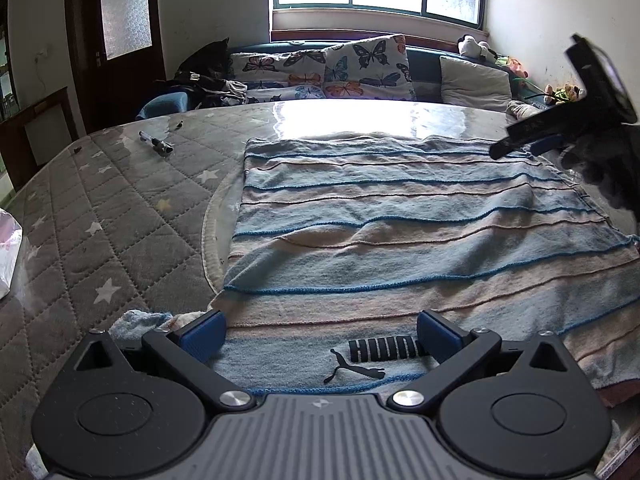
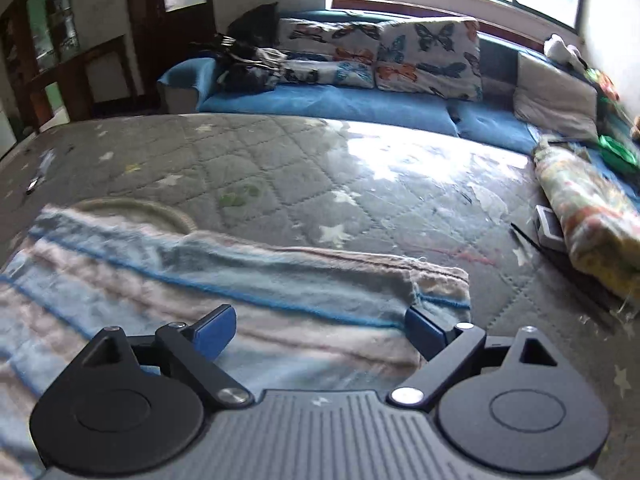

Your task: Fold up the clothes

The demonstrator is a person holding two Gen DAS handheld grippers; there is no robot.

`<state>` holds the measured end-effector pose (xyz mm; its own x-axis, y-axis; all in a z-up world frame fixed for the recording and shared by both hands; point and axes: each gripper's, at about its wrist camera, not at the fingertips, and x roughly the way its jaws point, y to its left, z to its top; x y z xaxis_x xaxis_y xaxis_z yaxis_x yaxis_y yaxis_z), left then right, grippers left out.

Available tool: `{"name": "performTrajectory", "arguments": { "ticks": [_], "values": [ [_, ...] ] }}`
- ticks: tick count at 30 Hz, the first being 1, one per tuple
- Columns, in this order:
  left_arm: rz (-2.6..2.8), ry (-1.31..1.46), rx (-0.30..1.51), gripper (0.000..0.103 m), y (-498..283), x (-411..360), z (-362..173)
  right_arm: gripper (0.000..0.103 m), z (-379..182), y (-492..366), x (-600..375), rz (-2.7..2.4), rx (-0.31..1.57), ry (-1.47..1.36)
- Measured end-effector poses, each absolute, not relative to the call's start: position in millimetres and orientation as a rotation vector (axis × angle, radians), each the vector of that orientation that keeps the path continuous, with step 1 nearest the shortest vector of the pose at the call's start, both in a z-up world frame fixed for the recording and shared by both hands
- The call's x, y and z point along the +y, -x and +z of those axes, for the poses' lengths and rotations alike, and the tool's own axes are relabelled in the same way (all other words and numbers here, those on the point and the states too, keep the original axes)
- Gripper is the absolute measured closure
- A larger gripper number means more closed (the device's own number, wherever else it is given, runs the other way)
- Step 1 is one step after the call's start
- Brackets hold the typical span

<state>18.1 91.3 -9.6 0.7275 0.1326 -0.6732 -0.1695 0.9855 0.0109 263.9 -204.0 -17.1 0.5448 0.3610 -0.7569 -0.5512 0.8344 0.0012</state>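
Observation:
A blue and pink striped garment (image 1: 400,232) with a black Puma logo lies spread flat on the quilted grey table cover (image 1: 100,208). My left gripper (image 1: 320,334) is open, low over the garment's near edge by the logo, holding nothing. My right gripper (image 2: 320,330) is open above the garment's far right corner (image 2: 432,284); the garment (image 2: 200,280) shows blurred there. The right gripper also shows in the left wrist view (image 1: 520,146), at the garment's far right corner, held by a dark gloved hand.
A small metal tool (image 1: 156,144) lies on the cover at the far left. A rolled floral cloth (image 2: 592,216) and a white box (image 2: 548,224) sit at the right. A blue sofa (image 2: 340,104) with butterfly cushions (image 1: 360,68) stands behind the table.

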Motion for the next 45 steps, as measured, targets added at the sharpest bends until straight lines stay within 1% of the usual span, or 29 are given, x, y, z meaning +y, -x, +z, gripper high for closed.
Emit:
{"name": "performTrajectory", "arguments": {
  "ticks": [17,23,26,28,34,45],
  "values": [
    [0.179,0.046,0.714,0.000,-14,88,-10,0.009,-17,-41,-218,0.860,0.785,0.435],
    [0.188,0.047,0.715,0.000,-14,86,-9,0.008,-16,-26,-238,0.862,0.815,0.415],
    [0.202,0.059,0.709,0.000,-13,84,-4,0.008,-12,-23,-240,0.835,0.788,0.384],
    [0.208,0.058,0.715,0.000,-12,84,-3,0.008,-14,-25,-241,0.826,0.802,0.354],
    [0.238,0.055,0.726,0.000,-8,83,-2,0.007,-16,-14,-244,0.805,0.767,0.383],
    [0.237,0.078,0.729,0.000,-2,72,5,0.007,-15,1,-264,0.738,0.758,0.318]
  ]
}}
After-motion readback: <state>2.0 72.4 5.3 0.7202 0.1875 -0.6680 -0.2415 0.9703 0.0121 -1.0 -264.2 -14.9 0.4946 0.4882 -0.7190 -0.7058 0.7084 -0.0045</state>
